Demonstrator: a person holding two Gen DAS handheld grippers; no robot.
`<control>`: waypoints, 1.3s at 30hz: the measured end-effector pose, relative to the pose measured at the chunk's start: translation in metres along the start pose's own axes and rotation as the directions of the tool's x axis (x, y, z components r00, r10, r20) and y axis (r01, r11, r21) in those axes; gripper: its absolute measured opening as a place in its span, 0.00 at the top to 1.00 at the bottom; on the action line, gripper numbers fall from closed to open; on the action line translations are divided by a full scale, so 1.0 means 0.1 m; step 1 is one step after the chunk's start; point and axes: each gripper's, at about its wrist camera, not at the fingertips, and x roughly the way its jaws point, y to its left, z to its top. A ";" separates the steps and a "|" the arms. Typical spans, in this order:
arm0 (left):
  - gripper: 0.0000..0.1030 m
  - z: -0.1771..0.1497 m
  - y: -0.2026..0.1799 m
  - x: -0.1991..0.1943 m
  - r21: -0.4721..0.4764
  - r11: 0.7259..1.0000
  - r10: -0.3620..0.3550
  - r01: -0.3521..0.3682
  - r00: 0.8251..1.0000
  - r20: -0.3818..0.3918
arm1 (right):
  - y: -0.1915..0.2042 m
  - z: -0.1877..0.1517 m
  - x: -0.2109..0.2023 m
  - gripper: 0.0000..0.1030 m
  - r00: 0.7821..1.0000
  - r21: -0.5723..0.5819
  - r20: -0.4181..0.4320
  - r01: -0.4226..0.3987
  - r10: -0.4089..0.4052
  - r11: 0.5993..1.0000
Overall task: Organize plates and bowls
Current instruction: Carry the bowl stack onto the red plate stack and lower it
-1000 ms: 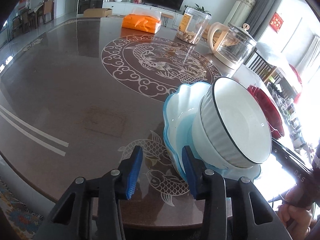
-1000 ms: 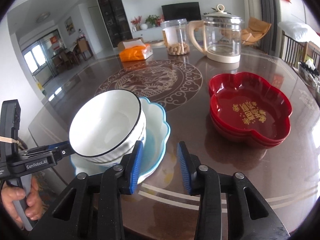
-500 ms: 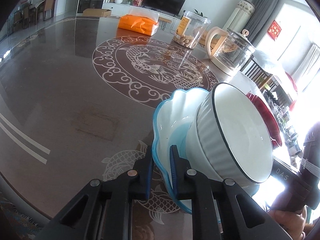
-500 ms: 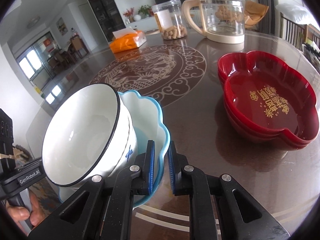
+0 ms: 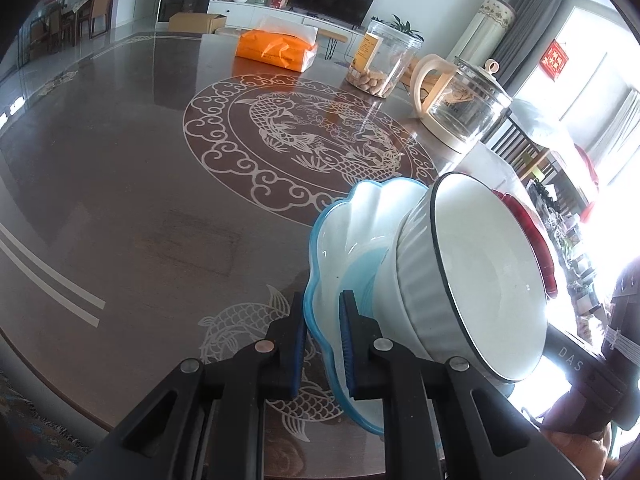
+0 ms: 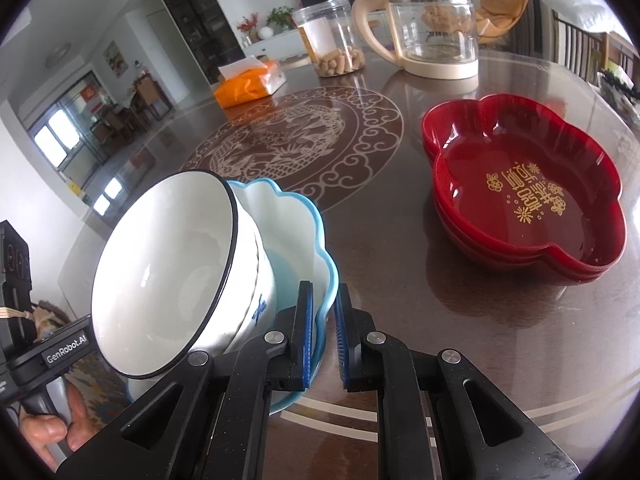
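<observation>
Both grippers are pinching the same blue scalloped plate [image 5: 340, 240] on opposite edges. The left gripper [image 5: 322, 344] is clamping the rim nearest its camera, one blue pad under the plate and one inside it. The right gripper [image 6: 324, 334] is doing the same on the far side, rim sandwiched between its pads. Jaws on both are sitting close together on the thin rim, having just finished closing.

The white ribbed bowl [image 5: 480, 280] with a dark rim is sitting inside the plate, tilted, just ahead and to the right of the left gripper's fingers. From the right wrist view it is leaning to the left of the fingers, mouth facing the camera. I can't tell whether the plate's underside is touching the table [image 5: 140, 200].

The red lobed dishes [image 6: 528, 200], stacked, are sitting ahead and to the right of the right gripper, well apart from the plate. The glass kettle [image 6: 432, 28], the snack jar [image 6: 332, 40] and the orange tissue pack [image 6: 248, 84] are standing far ahead, across the table's dragon medallion.

A hand [image 6: 52, 432] is gripping the left tool's handle at the lower left of the right wrist view.
</observation>
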 end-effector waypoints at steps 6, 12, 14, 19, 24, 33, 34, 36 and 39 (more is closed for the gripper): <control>0.86 0.12 -0.19 -0.09 0.023 1.000 -0.005 0.005 1.000 0.007 | -0.08 0.12 -0.13 0.87 1.000 0.035 0.023 -0.003 0.002 0.999; 0.86 0.35 -0.54 -0.17 0.071 0.997 -0.031 0.029 0.999 0.031 | -0.22 0.32 -0.36 0.87 0.997 0.065 0.072 0.000 -0.004 0.998; 0.86 0.44 -0.68 -0.17 0.087 0.995 -0.047 0.044 0.998 0.041 | -0.30 0.40 -0.45 0.87 0.996 0.078 0.093 0.004 -0.011 0.997; 0.86 0.65 -1.10 -0.05 0.123 0.988 -0.096 0.090 0.995 0.042 | -0.54 0.62 -0.67 0.87 0.988 0.094 0.146 0.038 -0.052 0.995; 0.86 0.79 -1.53 0.21 0.159 0.978 -0.140 0.135 0.990 0.022 | -0.89 0.81 -0.83 0.87 0.976 0.125 0.182 0.094 -0.116 0.988; 0.86 0.85 -2.04 0.73 0.192 0.968 -0.160 0.162 0.987 -0.028 | -1.53 0.95 -0.77 0.87 0.963 0.197 0.176 0.167 -0.203 0.966; 0.86 0.84 -2.06 0.76 0.194 0.968 -0.159 0.162 0.987 -0.032 | -1.58 0.95 -0.74 0.87 0.963 0.204 0.173 0.169 -0.206 0.964; 0.86 0.81 -2.10 0.85 0.197 0.968 -0.152 0.157 0.988 -0.042 | -1.68 0.93 -0.68 0.87 0.964 0.215 0.163 0.174 -0.211 0.961; 0.86 0.76 -2.11 0.97 0.191 0.970 -0.140 0.150 0.988 -0.066 | -1.80 0.90 -0.59 0.87 0.966 0.230 0.150 0.173 -0.211 0.958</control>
